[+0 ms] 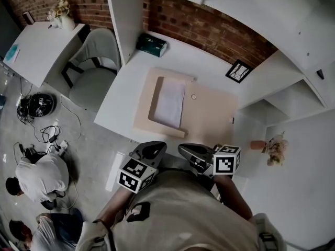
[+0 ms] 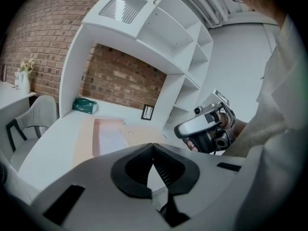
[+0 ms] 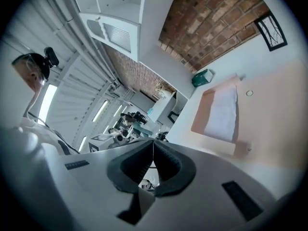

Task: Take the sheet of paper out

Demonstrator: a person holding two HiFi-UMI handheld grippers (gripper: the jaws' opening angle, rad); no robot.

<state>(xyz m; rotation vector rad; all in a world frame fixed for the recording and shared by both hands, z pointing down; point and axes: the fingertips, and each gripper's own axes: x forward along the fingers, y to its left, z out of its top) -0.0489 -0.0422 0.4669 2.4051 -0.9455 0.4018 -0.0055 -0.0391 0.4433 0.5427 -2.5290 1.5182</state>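
The left tool point(image 1: 152, 149) and right tool point(image 1: 191, 151) hang side by side, jaws pressed together and empty, over the near edge of the white surface point(image 1: 123, 90). Just ahead of them the sheet of paper point(image 1: 170, 104) lies flat in a shallow beige tray point(image 1: 155, 102). Bare surface runs left of the tray, with a green box point(image 1: 152, 44) and the brick wall point(image 1: 209, 30) farthest off.

Ahead of the left gripper point(image 2: 153, 147), whose shell is matt grey plastic with ribbed black pads point(image 2: 168, 170), lies a smooth, matt white desk point(image 1: 123, 93). It carries a matt beige, card-like folder point(image 1: 214, 114) with a thin white sheet of paper point(image 1: 170, 104). Beyond stands a rough red brick wall point(image 1: 209, 27).
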